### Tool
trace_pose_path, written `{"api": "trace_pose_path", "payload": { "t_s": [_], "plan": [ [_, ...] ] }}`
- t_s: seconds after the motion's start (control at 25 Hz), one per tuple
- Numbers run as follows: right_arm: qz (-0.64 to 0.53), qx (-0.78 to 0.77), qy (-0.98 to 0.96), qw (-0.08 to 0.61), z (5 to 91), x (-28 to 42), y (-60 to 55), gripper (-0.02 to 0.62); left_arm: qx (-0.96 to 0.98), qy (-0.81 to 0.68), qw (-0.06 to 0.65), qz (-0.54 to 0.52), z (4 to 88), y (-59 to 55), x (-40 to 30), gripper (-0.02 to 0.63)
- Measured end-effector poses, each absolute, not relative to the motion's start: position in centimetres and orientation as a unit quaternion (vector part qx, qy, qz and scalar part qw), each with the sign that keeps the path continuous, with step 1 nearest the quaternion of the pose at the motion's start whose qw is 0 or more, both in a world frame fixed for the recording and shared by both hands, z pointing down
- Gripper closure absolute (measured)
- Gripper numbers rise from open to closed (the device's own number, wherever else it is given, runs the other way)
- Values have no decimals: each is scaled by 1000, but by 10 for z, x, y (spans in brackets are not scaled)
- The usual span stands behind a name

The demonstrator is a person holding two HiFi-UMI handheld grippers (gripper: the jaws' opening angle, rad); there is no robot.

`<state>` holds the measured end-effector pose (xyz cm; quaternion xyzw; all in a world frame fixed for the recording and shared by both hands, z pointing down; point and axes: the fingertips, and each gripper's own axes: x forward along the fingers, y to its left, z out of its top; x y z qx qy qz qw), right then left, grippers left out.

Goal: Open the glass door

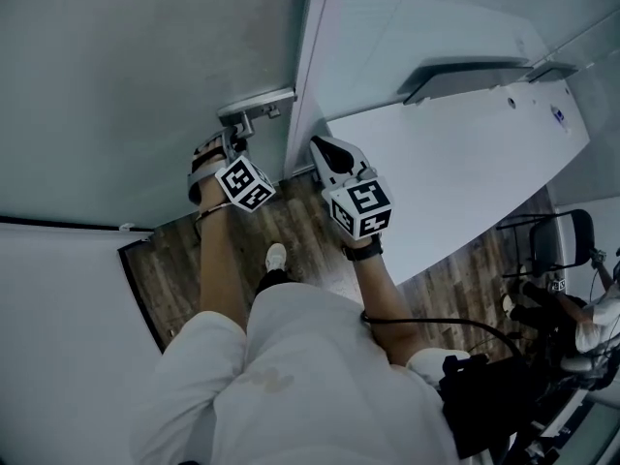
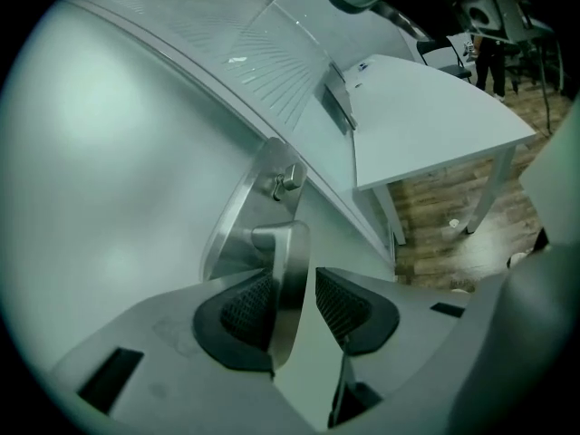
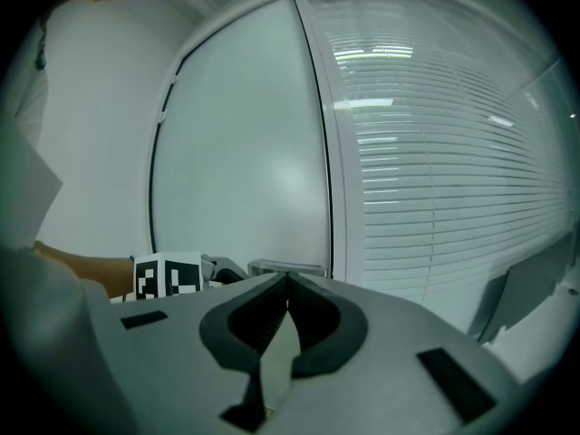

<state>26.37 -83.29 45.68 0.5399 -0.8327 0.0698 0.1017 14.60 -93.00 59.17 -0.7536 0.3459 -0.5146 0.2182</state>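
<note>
The frosted glass door [image 1: 136,66] carries a metal handle plate [image 1: 257,105] near its right edge. In the left gripper view the lever handle [image 2: 288,243] runs between the jaws of my left gripper [image 2: 294,284]. It lies against the left pad [image 2: 246,308], and a gap shows to the right pad [image 2: 343,304]. A small lock knob [image 2: 288,181] sits on the plate above. My left gripper [image 1: 232,145] is at the handle in the head view. My right gripper [image 1: 322,149] hovers beside the door frame [image 1: 308,56]. That right gripper [image 3: 283,284] is shut, with nothing in it.
A white desk [image 1: 455,163] stands to the right, close behind the glass wall with slatted blinds [image 3: 453,152]. A black chair [image 1: 562,240] and a seated person [image 1: 591,318] are at far right. The wood floor [image 1: 310,231] shows below, with my foot [image 1: 276,257] on it.
</note>
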Motion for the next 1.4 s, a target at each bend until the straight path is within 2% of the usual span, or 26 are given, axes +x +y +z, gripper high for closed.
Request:
{"api": "trace_pose_path", "payload": {
  "t_s": [0.56, 1.4],
  "plan": [
    [58, 525, -846, 72, 431, 277, -787, 592, -710, 390, 214, -546, 592, -892, 139, 465],
    [48, 499, -863, 56, 423, 281, -698, 592, -702, 433, 188, -533, 590, -793, 126, 465]
  ]
}}
